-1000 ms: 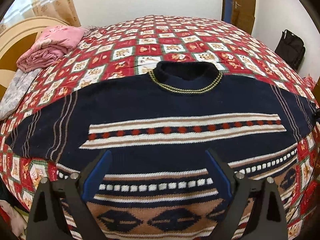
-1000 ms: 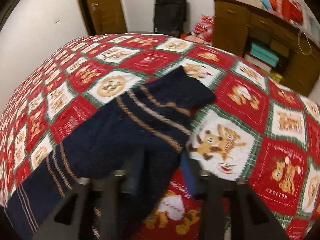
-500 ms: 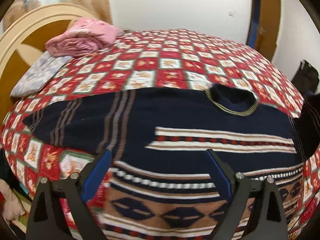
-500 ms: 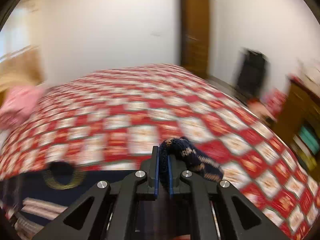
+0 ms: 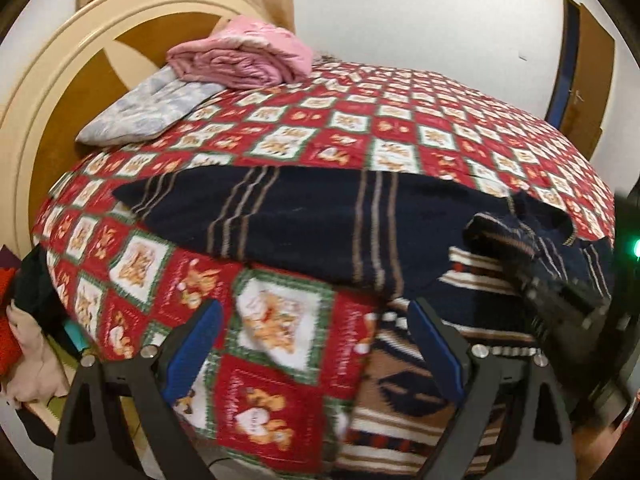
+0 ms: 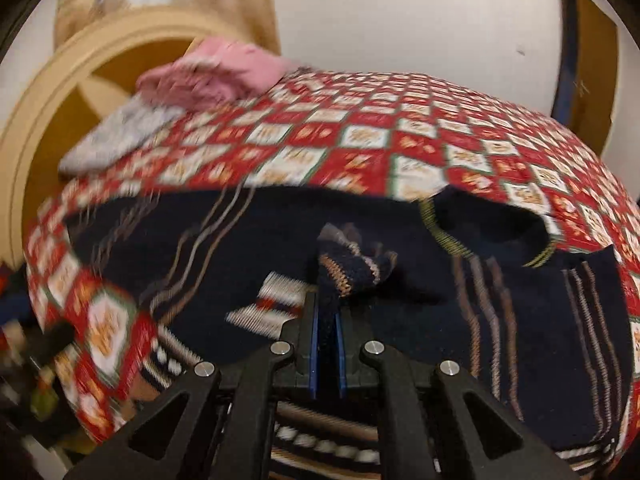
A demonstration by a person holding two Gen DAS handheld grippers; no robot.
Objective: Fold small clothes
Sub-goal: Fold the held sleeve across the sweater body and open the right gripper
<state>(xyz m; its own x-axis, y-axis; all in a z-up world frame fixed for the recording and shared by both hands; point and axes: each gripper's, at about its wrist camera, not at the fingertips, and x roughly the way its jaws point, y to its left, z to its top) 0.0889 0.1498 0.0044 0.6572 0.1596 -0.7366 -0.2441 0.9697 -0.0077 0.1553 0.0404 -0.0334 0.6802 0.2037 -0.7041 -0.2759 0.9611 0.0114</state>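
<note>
Right wrist view: the right tongs pinch the sleeve cuff above the sweater spread on the bed. The left tongs gape empty. Sleeve fold in hand; next, lay the cuff flat across the chest.

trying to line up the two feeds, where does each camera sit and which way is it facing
Left wrist: on the left claw, low over the bed's near edge, facing the headboard; its open blue pads frame the quilt, and the right claw enters from the right.
Right wrist: on the right claw, above the sweater, facing the same way; its pads are shut on the sleeve cuff.
Shared: sweater, quilt, pink blanket, door.
</note>
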